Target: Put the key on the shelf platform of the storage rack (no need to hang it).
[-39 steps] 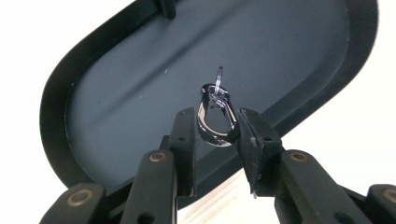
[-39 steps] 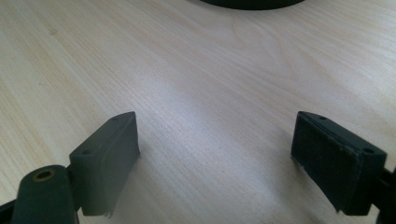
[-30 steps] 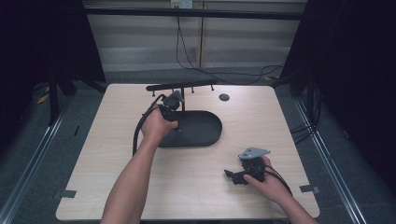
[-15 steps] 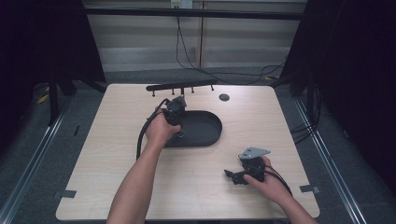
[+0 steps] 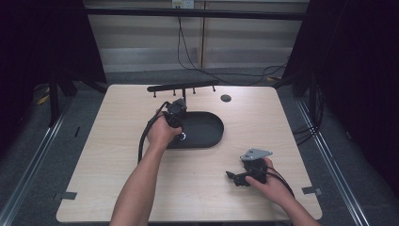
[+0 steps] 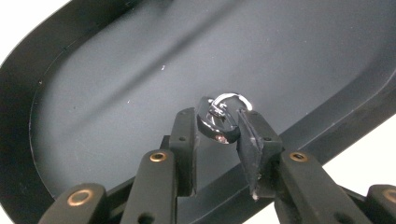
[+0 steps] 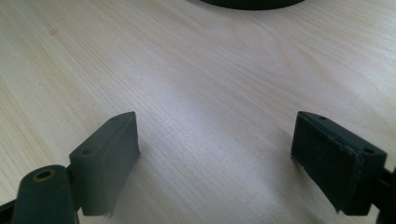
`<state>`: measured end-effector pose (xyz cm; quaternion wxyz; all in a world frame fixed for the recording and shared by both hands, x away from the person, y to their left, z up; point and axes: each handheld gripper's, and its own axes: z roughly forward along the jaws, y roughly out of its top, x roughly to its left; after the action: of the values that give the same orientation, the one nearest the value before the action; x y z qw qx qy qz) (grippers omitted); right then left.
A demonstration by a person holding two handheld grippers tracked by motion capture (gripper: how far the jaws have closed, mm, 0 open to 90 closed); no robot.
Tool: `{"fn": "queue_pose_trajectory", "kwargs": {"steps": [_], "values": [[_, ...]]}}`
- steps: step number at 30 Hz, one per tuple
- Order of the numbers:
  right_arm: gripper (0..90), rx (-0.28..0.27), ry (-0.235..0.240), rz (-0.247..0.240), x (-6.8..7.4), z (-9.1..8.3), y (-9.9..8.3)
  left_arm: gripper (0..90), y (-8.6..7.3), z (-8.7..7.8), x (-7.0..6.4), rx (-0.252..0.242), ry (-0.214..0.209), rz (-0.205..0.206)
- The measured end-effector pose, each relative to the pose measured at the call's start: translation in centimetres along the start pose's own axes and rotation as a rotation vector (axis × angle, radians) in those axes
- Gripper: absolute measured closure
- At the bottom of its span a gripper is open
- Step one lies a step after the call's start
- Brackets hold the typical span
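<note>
Table (image 5: 282, 117): pale wood-grain top, rounded corners, a small dark round hole (image 5: 226, 98) near its far edge. Floor (image 5: 61, 155): grey, with metal rails (image 5: 28, 174) along both sides. Back wall (image 5: 141, 42): pale horizontal panels, with black cables (image 5: 188, 52) that hung down it. Black curtains (image 5: 357, 70) stood at left and right. Light was even, from overhead.

1. A light wooden table (image 5: 117, 155) seen from above, with dark floor around it.
2. A black oval tray (image 5: 207, 129) lies near the table's middle.
3. The left gripper (image 5: 178, 109), held in a hand (image 5: 162, 132), sits over the tray's left end.
4. A small shiny ring (image 5: 182, 137) lies at the tray's near left edge, just beside that hand.
5. The right gripper (image 5: 231, 175) rests low over the table at the near right, well apart from the tray.
6. A black bar (image 5: 182, 86) with small pegs lies along the far edge; a dark round spot (image 5: 226, 98) sits to its right.
</note>
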<state>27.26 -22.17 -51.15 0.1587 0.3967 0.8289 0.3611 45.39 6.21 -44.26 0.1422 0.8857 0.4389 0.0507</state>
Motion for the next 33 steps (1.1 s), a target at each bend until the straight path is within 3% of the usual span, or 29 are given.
{"fn": "queue_pose_trajectory", "kwargs": {"steps": [33], "values": [[14.5, 0.0, 0.001, -0.002, 0.0, 0.0, 0.0, 68.4, -0.4, 0.2, 1.1, 0.018, 0.037, -0.003]]}}
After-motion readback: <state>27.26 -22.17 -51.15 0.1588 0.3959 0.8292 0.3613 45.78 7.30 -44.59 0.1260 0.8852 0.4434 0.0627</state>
